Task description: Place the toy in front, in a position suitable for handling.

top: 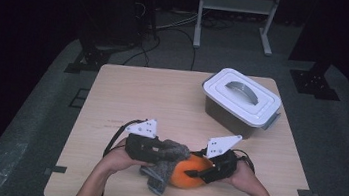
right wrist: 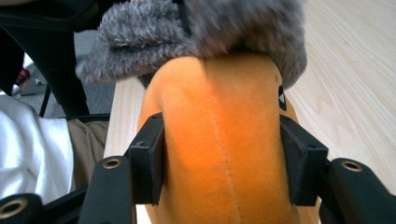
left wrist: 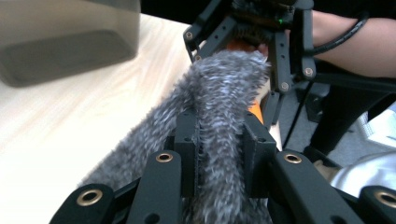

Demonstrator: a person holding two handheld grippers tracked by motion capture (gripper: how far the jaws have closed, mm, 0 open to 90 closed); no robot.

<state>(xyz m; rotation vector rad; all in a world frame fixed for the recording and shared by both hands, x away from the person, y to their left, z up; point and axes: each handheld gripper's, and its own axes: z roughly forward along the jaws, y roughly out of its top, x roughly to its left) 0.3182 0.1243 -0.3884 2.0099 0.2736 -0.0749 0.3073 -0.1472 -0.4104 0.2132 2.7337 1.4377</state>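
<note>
- Gripping an orange plush (top: 186, 174) with the right tool (top: 205, 171), near edge of the tabletop (top: 127, 97), just right of centre.
- Pinching the plush across its rounded body (right wrist: 219, 154), jaws pressed into the soft sides on either flank of the seam, probably to keep it steady while the other tool works.
- Clamping a grey furry cloth (top: 167, 160) with the left tool (top: 154, 152), jaws closed on a narrow fold (left wrist: 219, 154) running up between them.
- Draping the far end of the cloth (left wrist: 229, 74) over the top of the plush, touching it, right up against the right tool seen beyond.
- Trailing the rest of the cloth down toward the near edge, left of the plush, loose on the wood.
- Holding both tools close together, facing each other, so the cloth can be pulled across or off the plush; cannot tell which.
- Leaving a lidded white box (top: 240, 102) at the far right, well apart from the hands, lid on, handle lying flat.
- Needing a firm hold on the plush, judging by its softness, or it will be rolling with the cloth.
</note>
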